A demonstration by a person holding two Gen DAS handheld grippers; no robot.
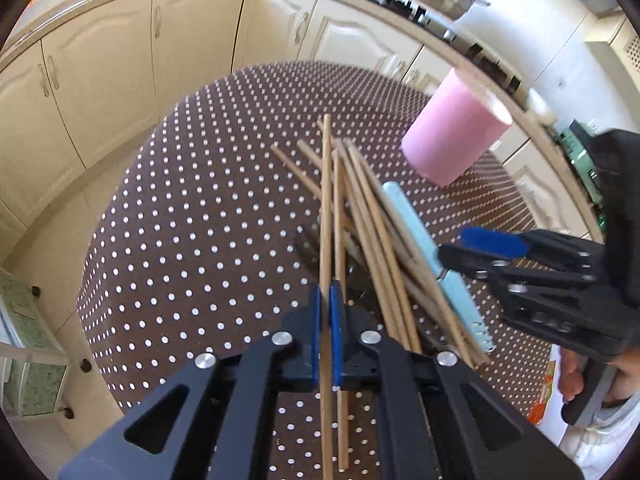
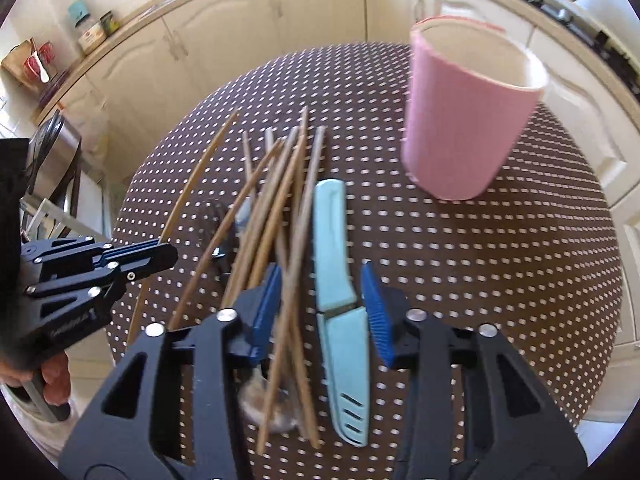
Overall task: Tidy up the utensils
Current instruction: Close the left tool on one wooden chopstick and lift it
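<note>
Two hand-held grippers: both point down at a pile of utensils on the dotted surface [image 1: 192, 208].
Left hand-held gripper [image 1: 327, 312]: its blue pads are pinched together on a single wooden chopstick [image 1: 327, 200], which runs straight ahead from between the fingers and back under the body.
Right hand-held gripper [image 2: 326, 312]: jaws partly apart, no earlier view to compare; the light-blue knife [image 2: 336, 280] and several crossed chopsticks [image 2: 276, 208] lie between its fingers, and the pads [image 2: 376, 312] do not press on them as far as the blurred view shows.
Knife: sheathed, lying lengthwise between the right fingers, nearer the right-hand pad, with its handle pointing away.
Chopstick pile: fanned out ahead of both grippers, just right of the left one's held stick.
Spoon [image 2: 268, 404]: blurred, under the sticks close to the right gripper's body.
Pink cup [image 2: 468, 120]: upright and open-topped, ahead and to the right of both grippers, apart from the pile.
Hands: a person's fingers [image 1: 572, 380] wrap the right gripper's handle in the left view.
</note>
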